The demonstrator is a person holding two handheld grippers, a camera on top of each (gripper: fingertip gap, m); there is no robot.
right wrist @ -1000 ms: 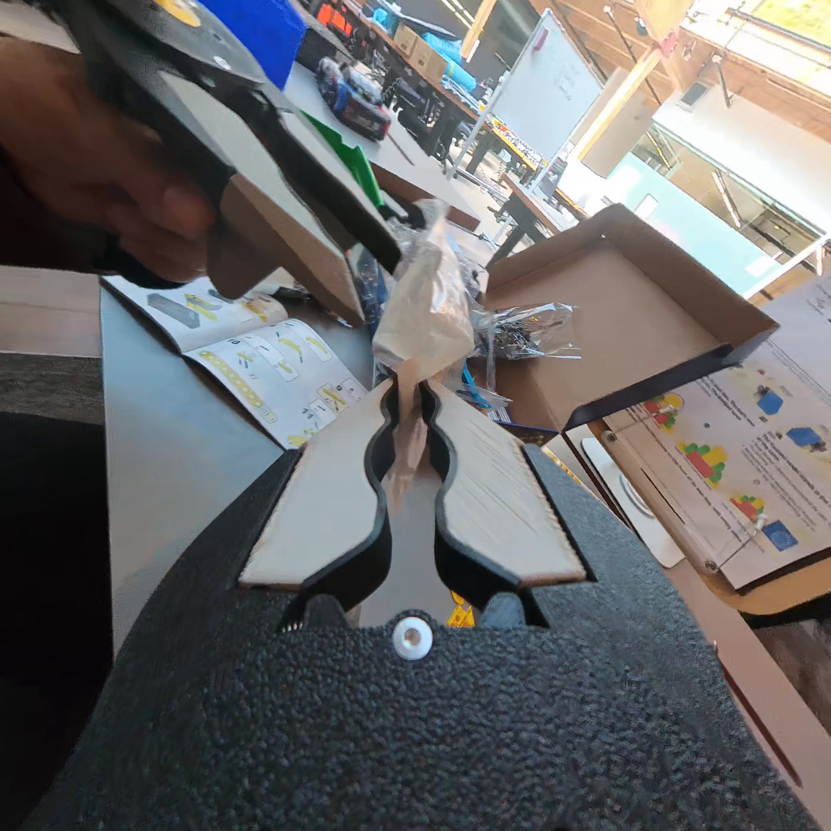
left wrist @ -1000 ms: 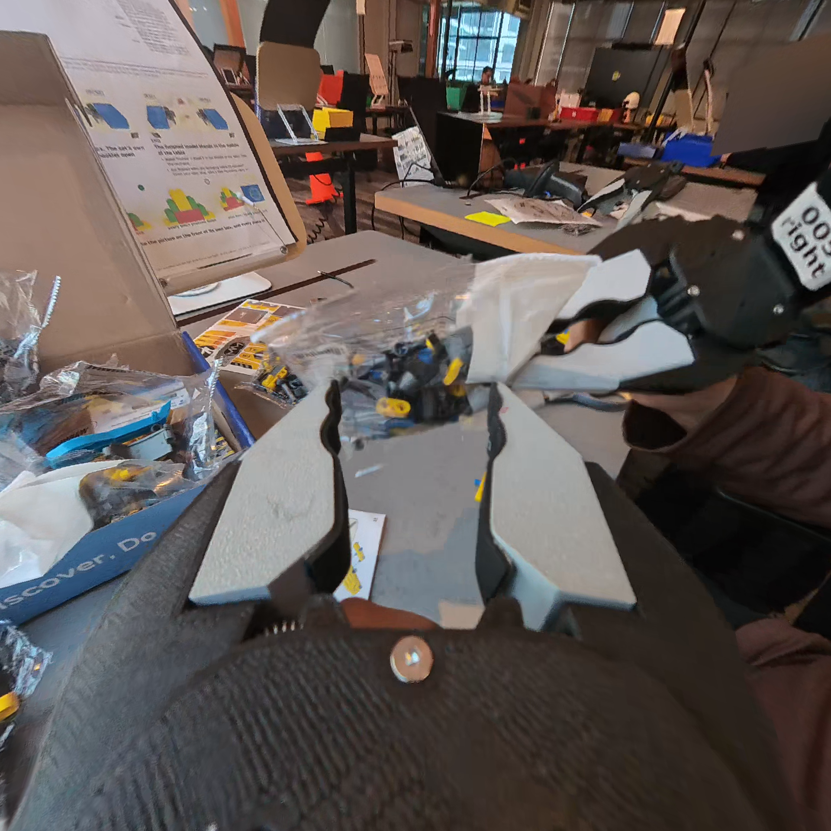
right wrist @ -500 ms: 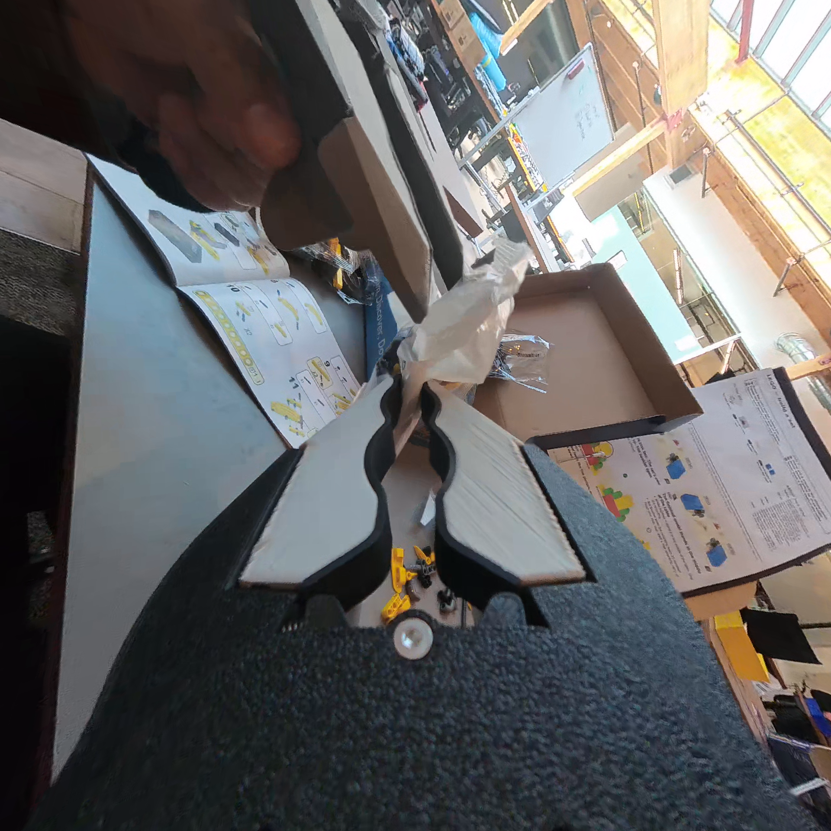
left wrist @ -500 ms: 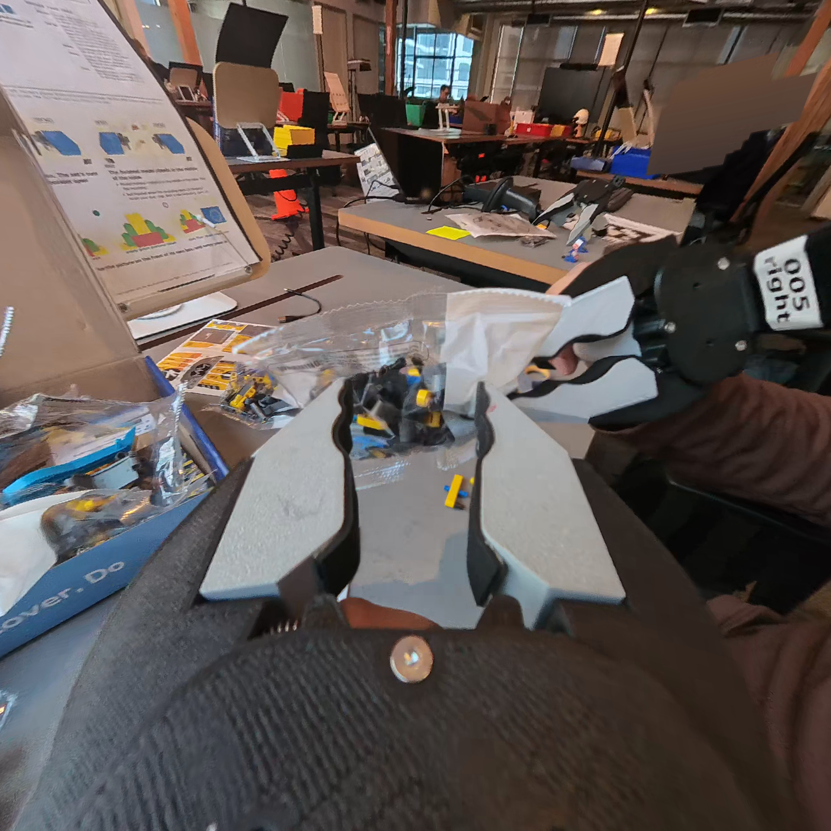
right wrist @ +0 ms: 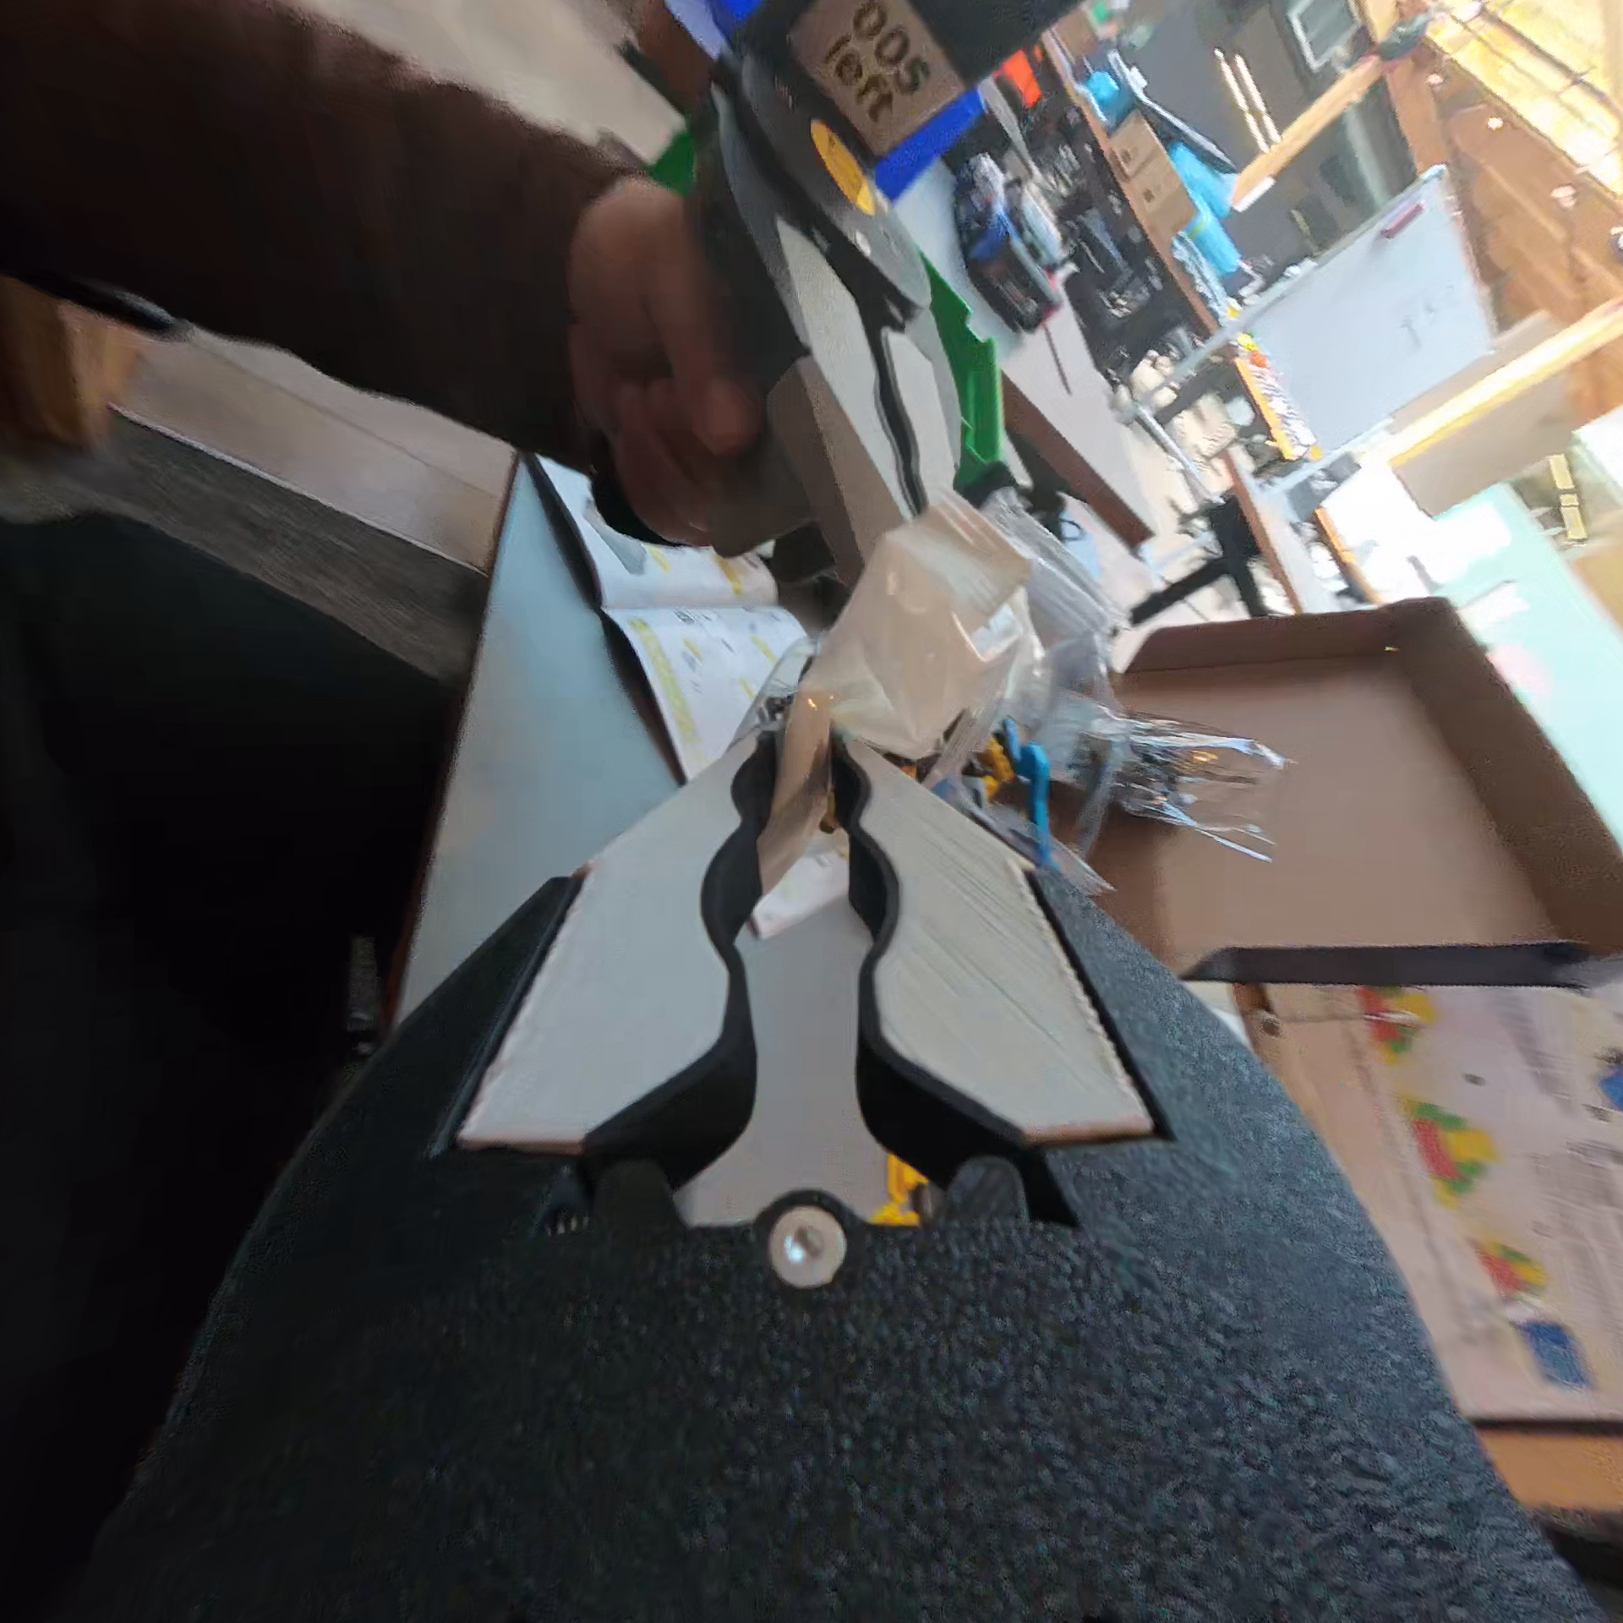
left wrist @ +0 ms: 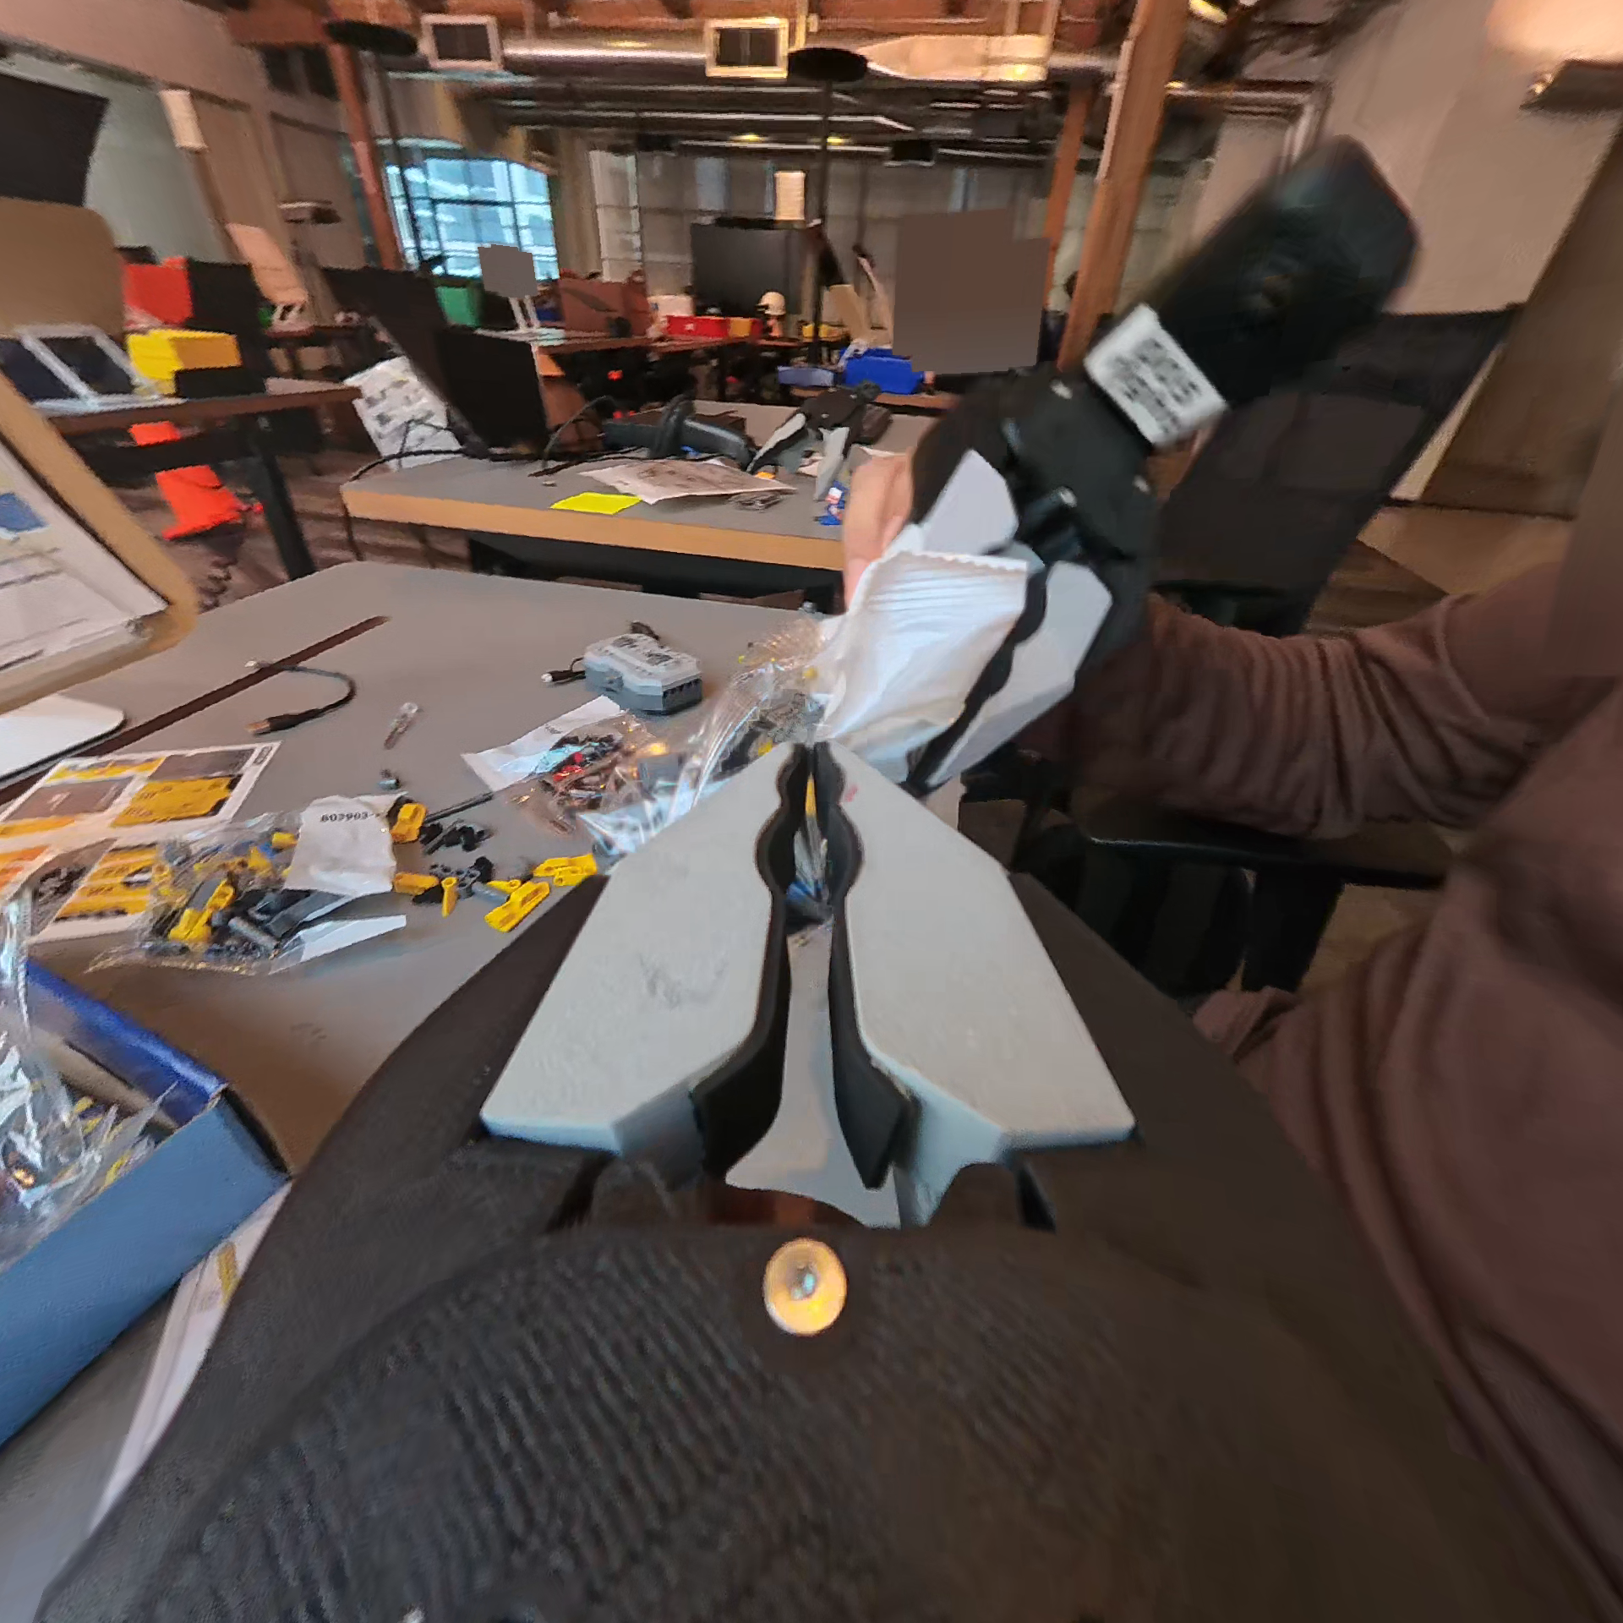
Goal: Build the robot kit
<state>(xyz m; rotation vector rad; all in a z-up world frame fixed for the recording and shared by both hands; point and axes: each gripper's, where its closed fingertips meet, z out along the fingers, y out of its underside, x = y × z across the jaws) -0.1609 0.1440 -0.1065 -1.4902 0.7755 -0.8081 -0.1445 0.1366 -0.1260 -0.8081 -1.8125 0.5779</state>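
Both grippers are pinching 1 clear plastic bag (left wrist: 773, 711) above the grey table (left wrist: 492, 632): the left gripper (left wrist: 812, 773) is clenching its transparent edge, and the right gripper (right wrist: 804, 755) is clamping the white paper end (right wrist: 922, 632). With the film stretching between them, it could tear suddenly and scatter parts off the table edge. Loose yellow and black pieces (left wrist: 492, 883) are lying beside another bag (left wrist: 255, 887), a booklet (right wrist: 694, 632) and an open cardboard box (right wrist: 1317, 782). Cluttered workshop benches are filling the room behind.
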